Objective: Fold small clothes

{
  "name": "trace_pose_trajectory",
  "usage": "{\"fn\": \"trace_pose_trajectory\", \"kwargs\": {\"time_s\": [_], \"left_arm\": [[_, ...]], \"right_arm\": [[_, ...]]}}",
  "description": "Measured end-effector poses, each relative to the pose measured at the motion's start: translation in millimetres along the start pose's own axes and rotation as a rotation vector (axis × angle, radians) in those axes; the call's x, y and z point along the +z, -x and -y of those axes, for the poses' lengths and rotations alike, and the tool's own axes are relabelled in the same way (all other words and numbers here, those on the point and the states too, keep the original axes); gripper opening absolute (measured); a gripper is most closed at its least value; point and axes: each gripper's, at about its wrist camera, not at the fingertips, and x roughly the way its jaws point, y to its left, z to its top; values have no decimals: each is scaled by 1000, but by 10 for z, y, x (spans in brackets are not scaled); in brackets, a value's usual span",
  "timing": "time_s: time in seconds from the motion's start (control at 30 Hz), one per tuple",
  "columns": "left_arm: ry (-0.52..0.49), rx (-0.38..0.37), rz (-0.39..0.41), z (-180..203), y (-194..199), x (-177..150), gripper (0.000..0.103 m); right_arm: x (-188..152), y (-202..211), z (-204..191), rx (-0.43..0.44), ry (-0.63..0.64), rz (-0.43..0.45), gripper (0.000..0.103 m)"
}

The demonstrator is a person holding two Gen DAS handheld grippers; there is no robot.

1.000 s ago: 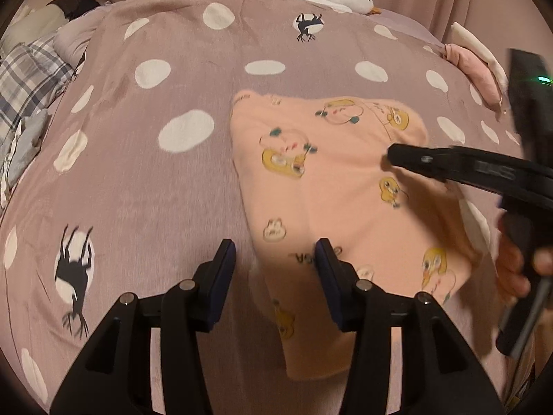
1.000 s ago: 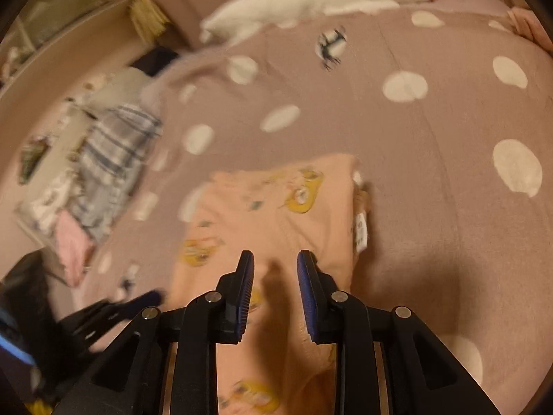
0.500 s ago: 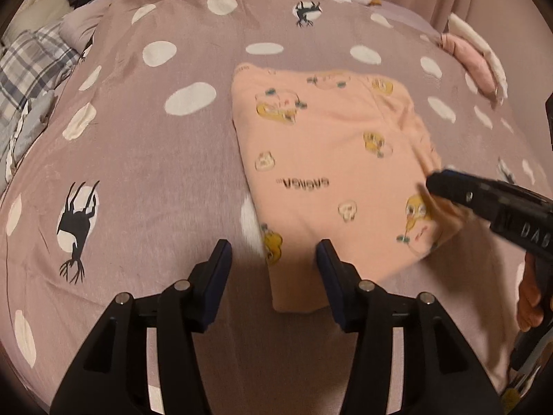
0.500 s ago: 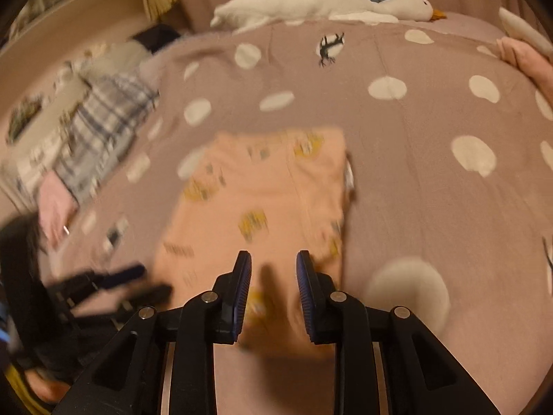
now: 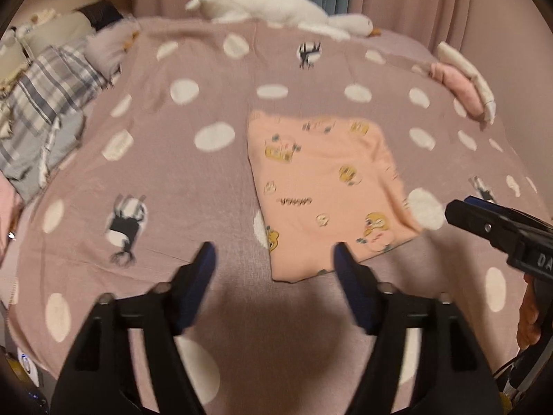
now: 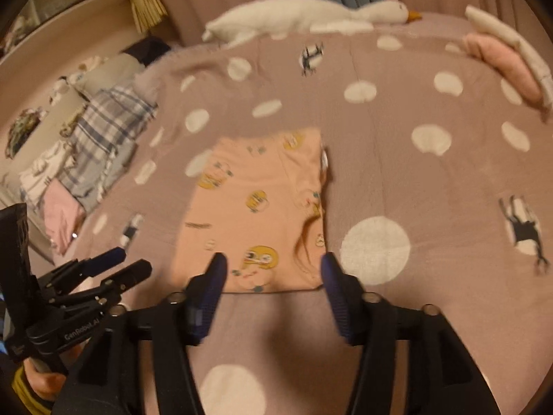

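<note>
On bedspread (image 5: 214,186), left wrist view: folded pink garment (image 5: 328,190) lies flat, right of centre; left gripper (image 5: 273,259) above near edge, jaws opening, nothing between. Right wrist view: right gripper (image 6: 273,269) over garment's near edge, jaws opening, empty; plush goose (image 6: 311,17) far.

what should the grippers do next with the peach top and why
Probably go for another piece from the plaid pile. The peach top lies folded flat on the bedspread, and the left gripper and right gripper are opening with nothing between them.
</note>
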Motion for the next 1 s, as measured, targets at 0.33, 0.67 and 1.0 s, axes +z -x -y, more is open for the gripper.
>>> {"fn": "trace_pose_trajectory", "kwargs": {"time_s": [0.33, 0.67, 1.0], "left_arm": [[35, 23, 22, -1, 491, 119, 103], [64, 65, 1, -35, 572, 80, 103], [64, 81, -24, -2, 537, 28, 103]], "right_arm": [[20, 489, -320, -108, 101, 105, 102], [-107, 347, -422, -167, 124, 68, 102], [-193, 298, -483, -166, 131, 50, 102]]}}
